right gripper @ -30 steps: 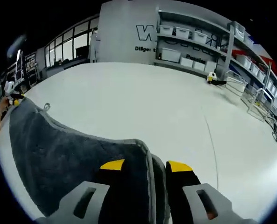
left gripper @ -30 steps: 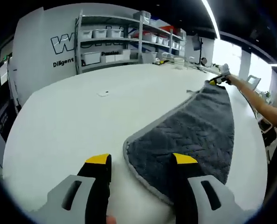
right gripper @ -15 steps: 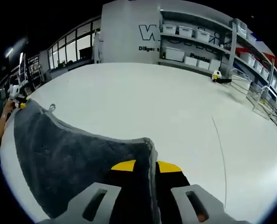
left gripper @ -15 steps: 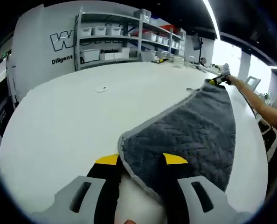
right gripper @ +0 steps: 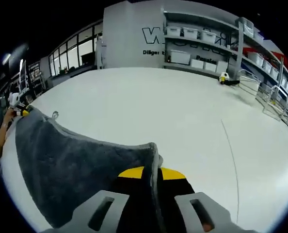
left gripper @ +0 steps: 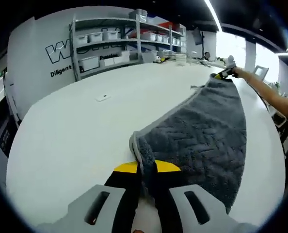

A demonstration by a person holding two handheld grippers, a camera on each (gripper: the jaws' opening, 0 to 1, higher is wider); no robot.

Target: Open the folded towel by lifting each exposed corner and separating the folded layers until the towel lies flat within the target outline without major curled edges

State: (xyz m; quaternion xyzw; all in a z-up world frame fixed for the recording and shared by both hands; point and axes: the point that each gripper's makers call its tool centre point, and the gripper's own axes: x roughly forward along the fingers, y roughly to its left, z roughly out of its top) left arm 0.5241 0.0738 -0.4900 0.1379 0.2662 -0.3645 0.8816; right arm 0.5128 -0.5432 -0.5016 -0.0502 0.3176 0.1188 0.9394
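Towel corners sit pinched in both pairs of jaws: left gripper at one end, right gripper at the other. Between them the grey cloth stretches over the white bench, shelves beyond.

Left gripper fingers clamped together; right gripper fingers likewise; bare forearm outstretched.
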